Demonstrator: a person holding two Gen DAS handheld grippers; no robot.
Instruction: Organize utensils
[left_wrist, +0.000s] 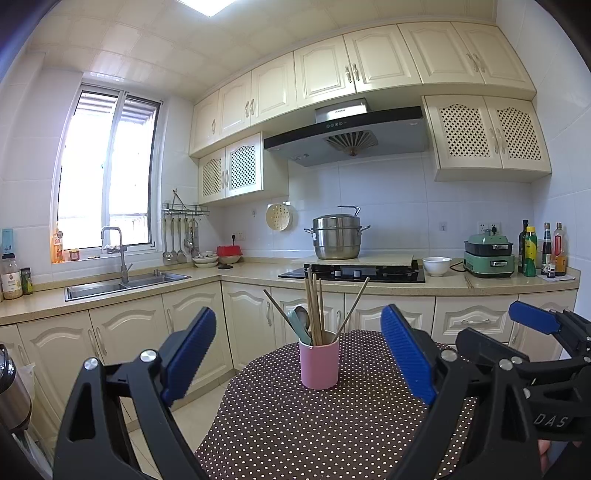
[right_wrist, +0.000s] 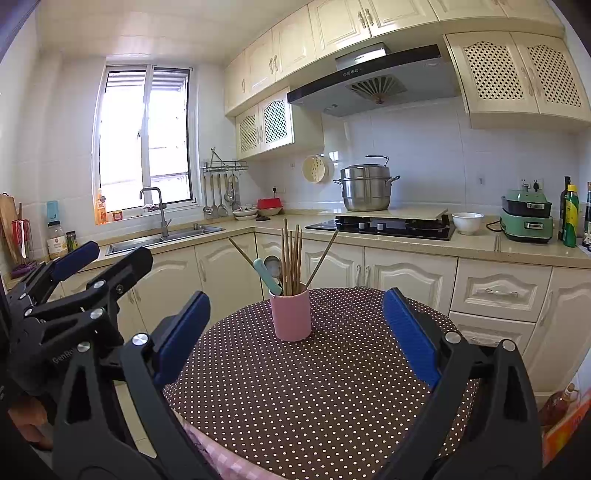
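Note:
A pink cup (left_wrist: 319, 364) stands on a round table with a brown polka-dot cloth (left_wrist: 295, 424). It holds several wooden chopsticks (left_wrist: 314, 306), a teal-handled utensil (left_wrist: 298, 326) and a metal spoon (left_wrist: 303, 315). My left gripper (left_wrist: 299, 354) is open and empty, its blue pads either side of the cup, short of it. In the right wrist view the same cup (right_wrist: 291, 314) and chopsticks (right_wrist: 291, 258) show. My right gripper (right_wrist: 295, 325) is open and empty, held back from the cup. The right gripper also shows at the left wrist view's right edge (left_wrist: 535, 325).
Behind the table runs an L-shaped counter (left_wrist: 236, 273) with a sink (left_wrist: 122, 286), a black hob (left_wrist: 354, 274), a steel steamer pot (left_wrist: 337, 238), a white bowl (left_wrist: 436, 266), a green cooker (left_wrist: 488, 258) and bottles (left_wrist: 539, 251). A steel flask (left_wrist: 11, 391) stands at left.

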